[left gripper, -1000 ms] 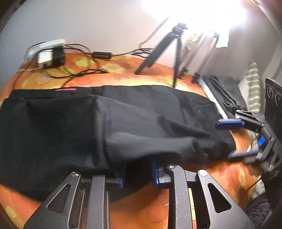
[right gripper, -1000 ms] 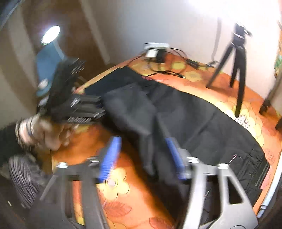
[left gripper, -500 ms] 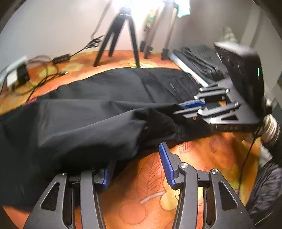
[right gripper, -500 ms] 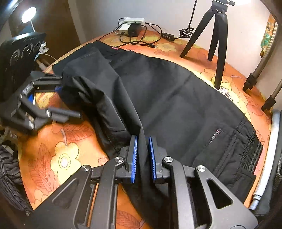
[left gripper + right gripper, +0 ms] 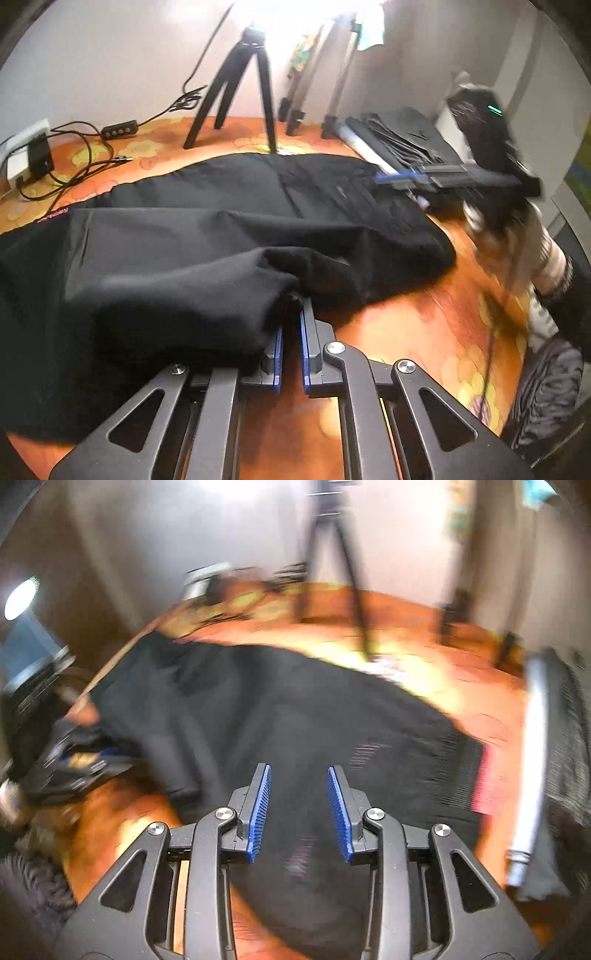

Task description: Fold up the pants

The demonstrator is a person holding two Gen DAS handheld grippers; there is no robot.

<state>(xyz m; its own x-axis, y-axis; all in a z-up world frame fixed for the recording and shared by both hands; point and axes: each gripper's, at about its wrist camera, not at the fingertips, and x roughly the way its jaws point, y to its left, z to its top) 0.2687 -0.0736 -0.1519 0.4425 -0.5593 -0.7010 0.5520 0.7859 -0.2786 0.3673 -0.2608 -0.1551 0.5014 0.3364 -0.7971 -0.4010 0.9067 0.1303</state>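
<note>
Black pants (image 5: 229, 229) lie across the orange flowered table (image 5: 424, 332), one leg folded over the other. My left gripper (image 5: 291, 317) is shut on a bunched fold of the pants at the near edge. In the blurred right wrist view, my right gripper (image 5: 299, 775) is open and empty above the waist end of the pants (image 5: 295, 720). The right gripper also shows in the left wrist view (image 5: 413, 179), at the far right over the waistband. The left gripper shows dimly at the left of the right wrist view (image 5: 85, 760).
A black tripod (image 5: 240, 88) stands at the back of the table. A power strip and cables (image 5: 33, 155) lie at the back left. Light-stand legs (image 5: 328, 122), a white tube (image 5: 369, 151) and dark folded clothes (image 5: 406, 136) sit at the back right.
My left gripper went from open to shut on the pants fold. My right gripper let go of the fabric, opened and swung towards the waist end.
</note>
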